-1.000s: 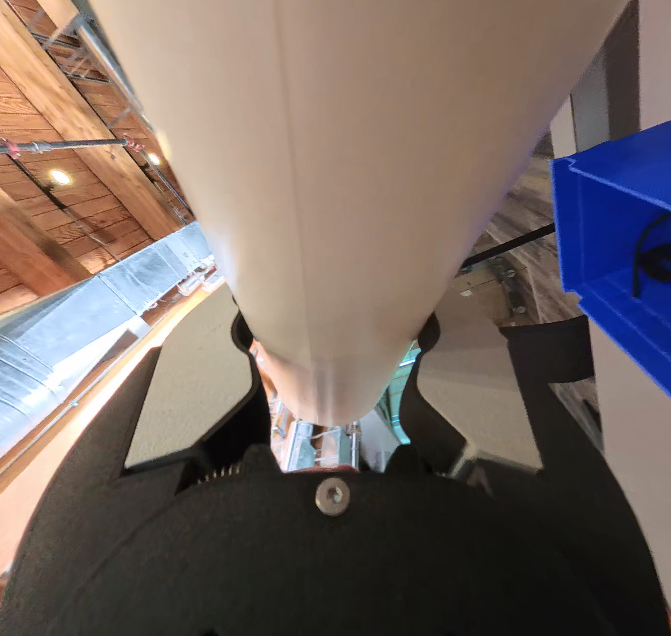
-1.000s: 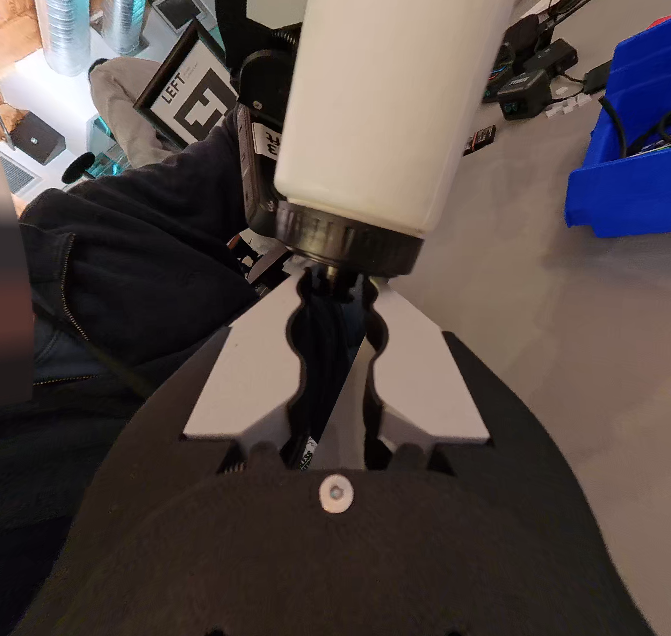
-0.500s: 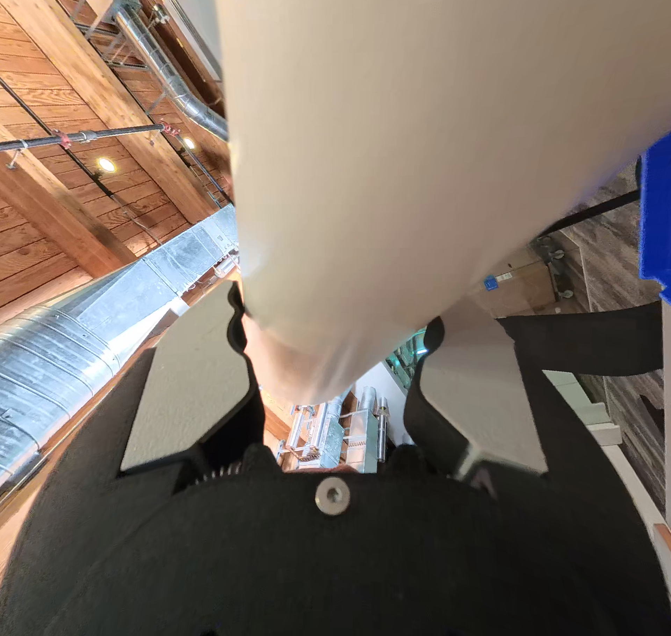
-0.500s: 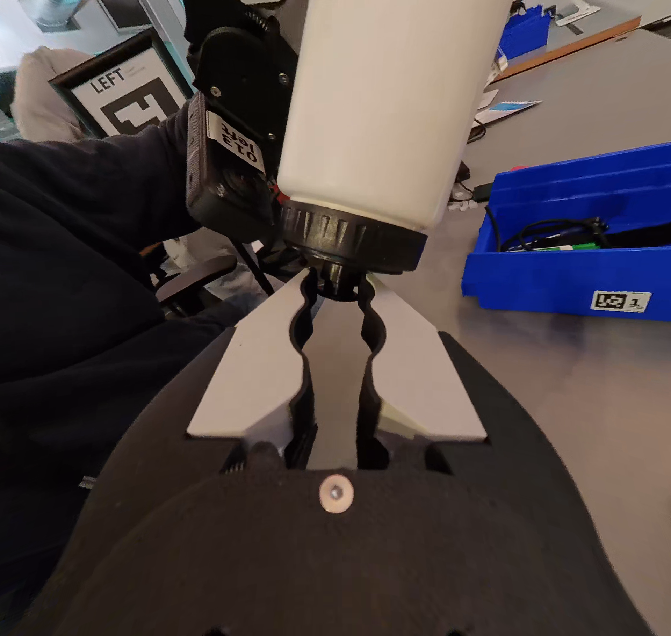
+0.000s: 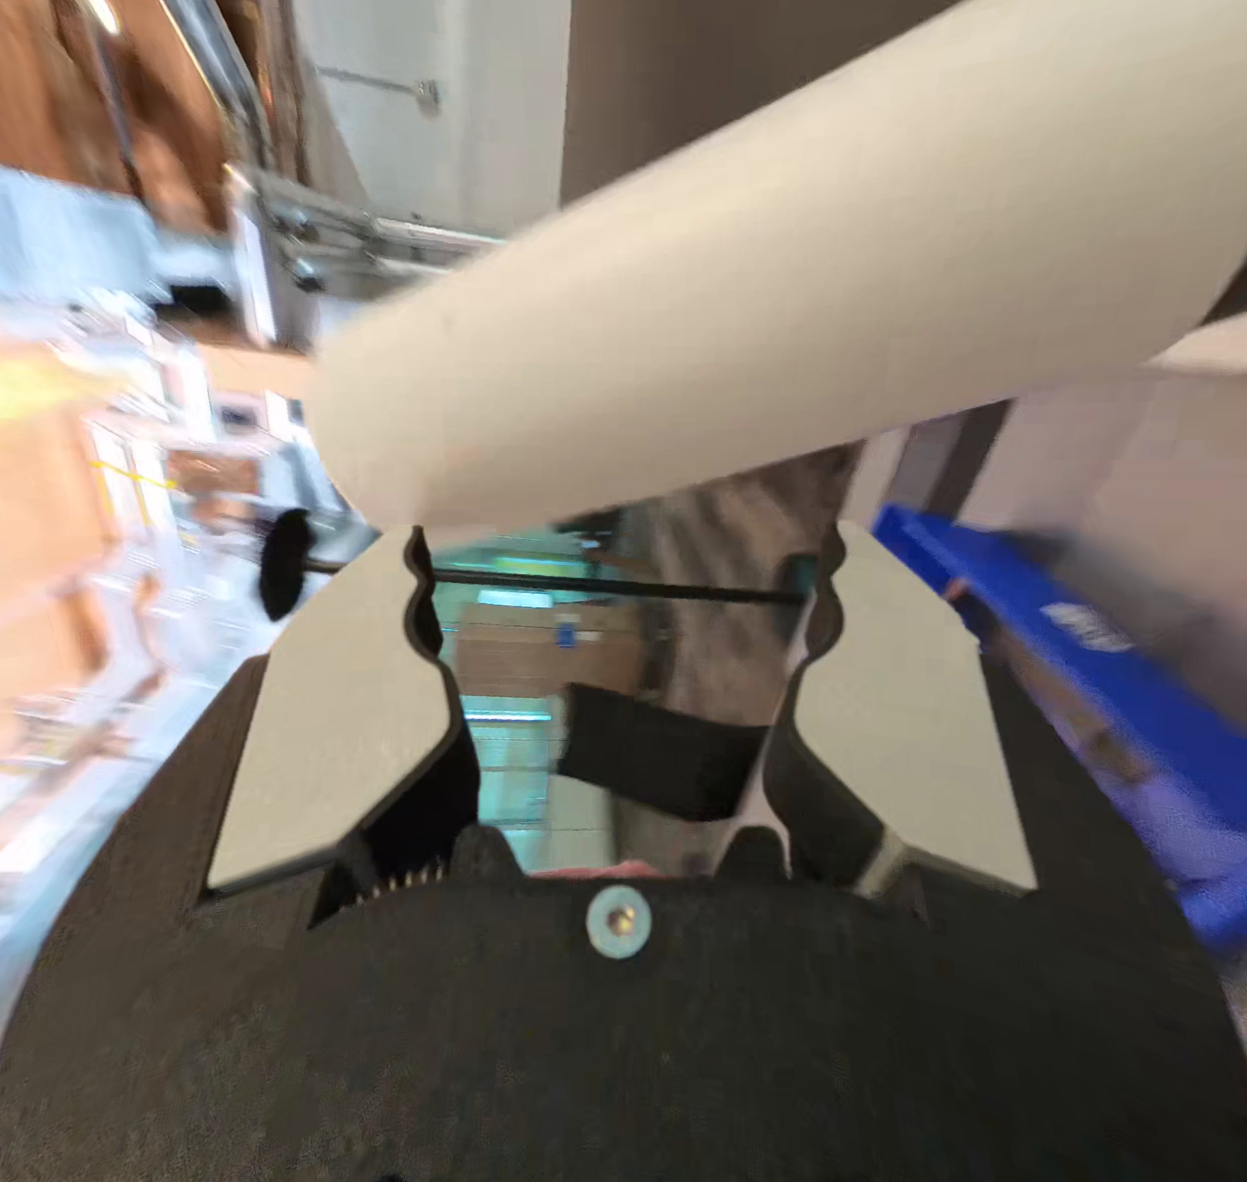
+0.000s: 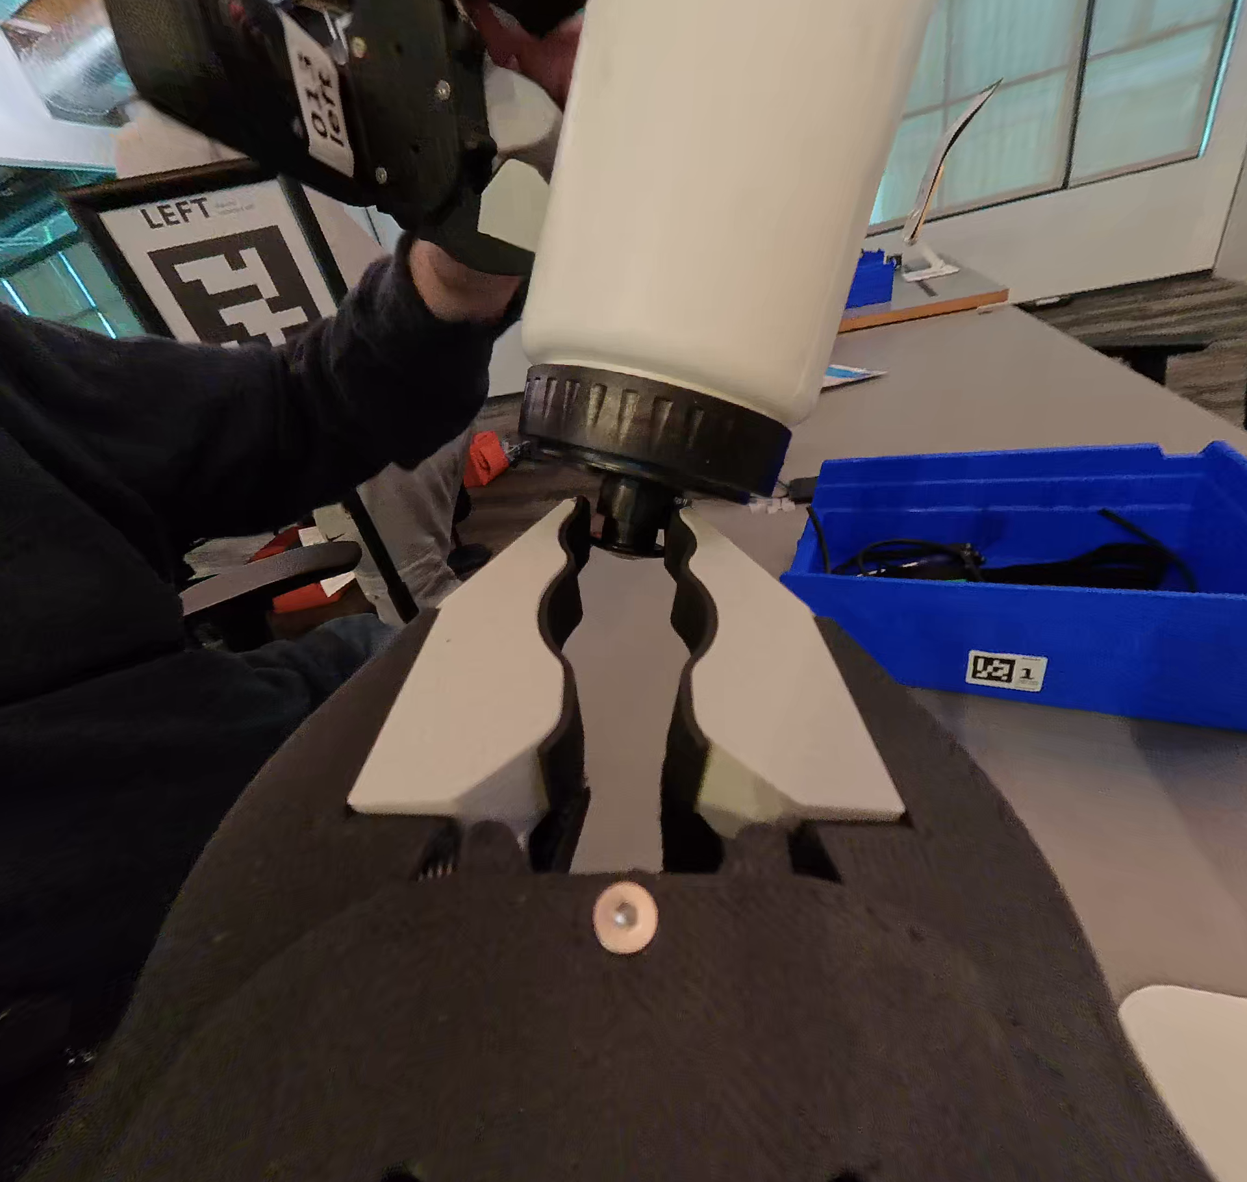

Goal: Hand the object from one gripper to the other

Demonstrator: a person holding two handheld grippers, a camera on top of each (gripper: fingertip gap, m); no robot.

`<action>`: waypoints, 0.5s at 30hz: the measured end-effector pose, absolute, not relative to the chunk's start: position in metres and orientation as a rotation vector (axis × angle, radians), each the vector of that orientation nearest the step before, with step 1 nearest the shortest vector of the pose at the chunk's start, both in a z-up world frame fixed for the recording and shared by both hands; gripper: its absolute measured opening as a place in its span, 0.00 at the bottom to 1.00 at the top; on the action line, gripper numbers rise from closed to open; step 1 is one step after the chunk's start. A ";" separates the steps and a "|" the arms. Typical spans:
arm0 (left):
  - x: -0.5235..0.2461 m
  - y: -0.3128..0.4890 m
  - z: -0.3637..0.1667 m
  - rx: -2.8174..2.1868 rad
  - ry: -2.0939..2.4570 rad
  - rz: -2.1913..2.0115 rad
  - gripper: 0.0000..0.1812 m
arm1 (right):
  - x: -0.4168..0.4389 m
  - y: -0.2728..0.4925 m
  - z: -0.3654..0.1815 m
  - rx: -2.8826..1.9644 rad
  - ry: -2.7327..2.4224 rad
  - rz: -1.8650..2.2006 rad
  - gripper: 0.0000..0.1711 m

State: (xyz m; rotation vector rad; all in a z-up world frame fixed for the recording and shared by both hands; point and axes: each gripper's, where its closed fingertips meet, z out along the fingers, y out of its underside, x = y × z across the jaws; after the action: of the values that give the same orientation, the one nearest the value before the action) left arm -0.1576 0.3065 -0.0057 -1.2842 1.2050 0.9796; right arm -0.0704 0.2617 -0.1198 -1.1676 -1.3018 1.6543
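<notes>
Gripping the black cap nub of the white bottle (image 6: 708, 158) between your right gripper (image 6: 626, 521) fingertips, your left gripper (image 5: 621, 546) fingers spread wide, bottle just beyond their tips.

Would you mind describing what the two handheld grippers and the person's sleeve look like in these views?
Each gripper has a rough matte black body, one silver screw at its centre and two flat pale grey fingers with wavy black inner edges: the left gripper and the right gripper match. Seen from the right wrist view, the left gripper's black housing bears a white sticker. The sleeve is dark navy.
</notes>
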 end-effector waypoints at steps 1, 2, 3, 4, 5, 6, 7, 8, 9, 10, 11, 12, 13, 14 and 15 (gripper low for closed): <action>-0.161 0.303 -0.010 -1.360 1.146 0.849 0.60 | -0.071 0.262 -0.118 -1.155 -1.287 1.652 0.12; -0.162 0.300 -0.015 -1.423 1.091 0.707 0.61 | -0.071 0.262 -0.117 -1.139 -1.276 1.653 0.12; -0.161 0.297 -0.023 -1.489 1.031 0.546 0.62 | -0.072 0.261 -0.116 -1.125 -1.269 1.652 0.12; -0.157 0.295 -0.031 -1.553 0.963 0.357 0.64 | -0.073 0.261 -0.117 -1.121 -1.264 1.640 0.12; -0.150 0.293 -0.039 -1.602 0.900 0.143 0.68 | -0.076 0.261 -0.118 -1.120 -1.267 1.622 0.12; -0.139 0.289 -0.045 -1.628 0.846 -0.073 0.71 | -0.078 0.259 -0.119 -1.113 -1.273 1.612 0.12; -0.129 0.286 -0.048 -1.634 0.796 -0.250 0.74 | -0.081 0.258 -0.121 -1.108 -1.276 1.599 0.12; -0.122 0.285 -0.050 -1.634 0.752 -0.378 0.75 | -0.083 0.256 -0.123 -1.099 -1.278 1.576 0.12; -0.113 0.284 -0.053 -1.625 0.728 -0.488 0.76 | -0.086 0.254 -0.125 -1.085 -1.284 1.558 0.12; -0.103 0.282 -0.058 -1.625 0.718 -0.575 0.76 | -0.089 0.252 -0.126 -1.070 -1.285 1.546 0.12; -0.096 0.282 -0.064 -1.638 0.714 -0.624 0.77 | -0.092 0.249 -0.127 -1.054 -1.287 1.532 0.12; -0.088 0.282 -0.068 -1.637 0.716 -0.668 0.76 | -0.095 0.246 -0.129 -1.037 -1.293 1.513 0.12; -0.081 0.279 -0.071 -1.630 0.724 -0.725 0.72 | -0.099 0.244 -0.130 -1.025 -1.298 1.494 0.12; -0.075 0.277 -0.075 -1.634 0.727 -0.769 0.70 | -0.103 0.242 -0.132 -1.020 -1.300 1.473 0.12; -0.071 0.277 -0.079 -1.642 0.729 -0.789 0.68 | -0.107 0.240 -0.135 -1.016 -1.311 1.447 0.12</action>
State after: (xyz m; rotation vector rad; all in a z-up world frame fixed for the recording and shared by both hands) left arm -0.0714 0.2767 -0.0790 -1.6422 0.7287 -0.7885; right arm -0.1070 0.2403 -0.1345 -1.0164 -1.3111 1.4471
